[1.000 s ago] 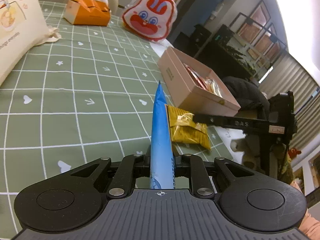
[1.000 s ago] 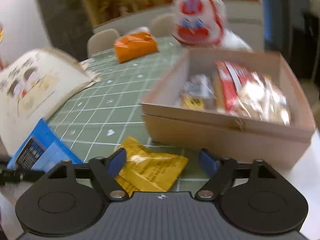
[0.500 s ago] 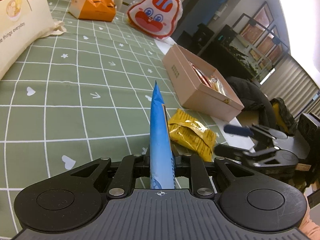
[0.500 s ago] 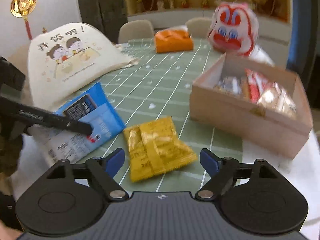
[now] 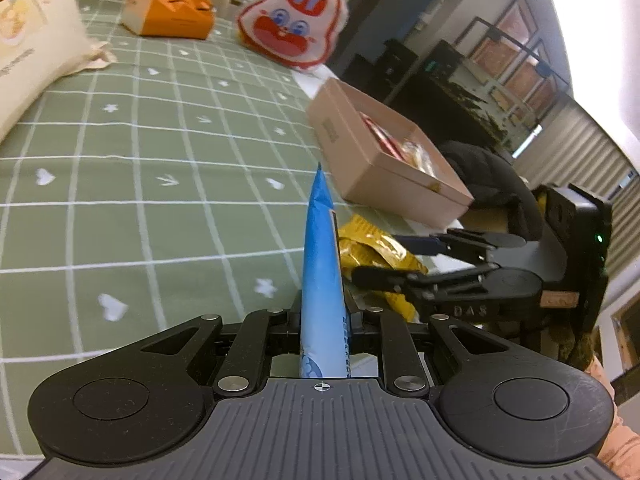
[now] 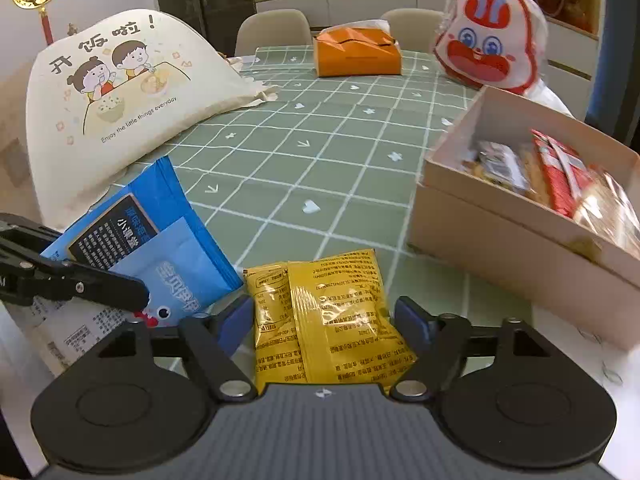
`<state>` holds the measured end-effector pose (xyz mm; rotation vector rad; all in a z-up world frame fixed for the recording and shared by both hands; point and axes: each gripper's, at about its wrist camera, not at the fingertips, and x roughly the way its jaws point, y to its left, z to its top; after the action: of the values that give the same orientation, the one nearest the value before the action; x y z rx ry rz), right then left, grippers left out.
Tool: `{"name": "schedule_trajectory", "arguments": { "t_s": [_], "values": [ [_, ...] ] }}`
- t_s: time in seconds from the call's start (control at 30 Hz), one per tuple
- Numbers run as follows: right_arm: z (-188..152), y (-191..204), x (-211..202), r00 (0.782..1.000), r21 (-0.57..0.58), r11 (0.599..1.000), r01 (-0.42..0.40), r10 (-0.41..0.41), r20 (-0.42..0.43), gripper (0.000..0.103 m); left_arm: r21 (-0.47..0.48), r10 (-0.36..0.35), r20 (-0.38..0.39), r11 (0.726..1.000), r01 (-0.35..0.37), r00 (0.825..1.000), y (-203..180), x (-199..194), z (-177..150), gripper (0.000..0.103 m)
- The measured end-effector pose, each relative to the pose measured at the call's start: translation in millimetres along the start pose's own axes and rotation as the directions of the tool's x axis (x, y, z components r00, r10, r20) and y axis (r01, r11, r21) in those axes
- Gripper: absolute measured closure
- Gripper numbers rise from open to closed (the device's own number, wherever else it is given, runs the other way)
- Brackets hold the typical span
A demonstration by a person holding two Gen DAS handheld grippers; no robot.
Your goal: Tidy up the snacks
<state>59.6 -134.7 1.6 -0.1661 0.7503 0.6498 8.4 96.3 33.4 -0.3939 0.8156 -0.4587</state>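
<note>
My left gripper (image 5: 322,312) is shut on a blue snack packet (image 5: 322,264), held edge-on above the green tablecloth; the packet's printed face shows in the right wrist view (image 6: 160,248). A yellow snack packet (image 6: 324,316) lies flat on the cloth between the open fingers of my right gripper (image 6: 324,318); it also shows in the left wrist view (image 5: 380,256) under the right gripper (image 5: 384,258). A beige open box (image 6: 500,240) holding several snacks stands to the right, and it also shows in the left wrist view (image 5: 360,156).
A cream cloth bag with cartoon children (image 6: 120,92) lies at the left. An orange tissue box (image 6: 356,56) and a red-and-white rabbit bag (image 6: 488,36) stand at the far end. Chairs sit behind the table. The table's right edge runs beside the box.
My right gripper has come down and forward, so the yellow packet now lies between its open fingers. My left gripper still holds the blue packet, shifted slightly.
</note>
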Motion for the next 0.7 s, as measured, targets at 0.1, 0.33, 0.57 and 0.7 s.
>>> {"name": "schedule_trajectory", "arguments": {
  "t_s": [0.1, 0.33, 0.57, 0.7],
  "values": [
    [-20, -3, -21, 1.0, -0.007, 1.0, 0.027, -0.027, 0.003, 0.038, 0.041, -0.029, -0.024, 0.999, 0.03, 0.999, -17, 9, -2, 0.083],
    [-65, -19, -76, 0.986, 0.022, 0.986, 0.167, -0.167, 0.009, 0.042, 0.159, -0.084, -0.083, 0.983, 0.097, 0.993, -64, 32, -9, 0.083],
    [-76, -42, -121, 0.978, 0.131, 0.976, 0.177, -0.189, 0.088, 0.044, 0.194, -0.118, -0.07, 0.972, 0.13, 0.991, -92, 36, -5, 0.083],
    [-60, -49, -150, 0.963, 0.156, 0.974, 0.166, -0.194, 0.186, 0.045, 0.215, -0.162, 0.036, 0.965, 0.15, 0.986, -111, 20, 31, 0.084]
  ]
}}
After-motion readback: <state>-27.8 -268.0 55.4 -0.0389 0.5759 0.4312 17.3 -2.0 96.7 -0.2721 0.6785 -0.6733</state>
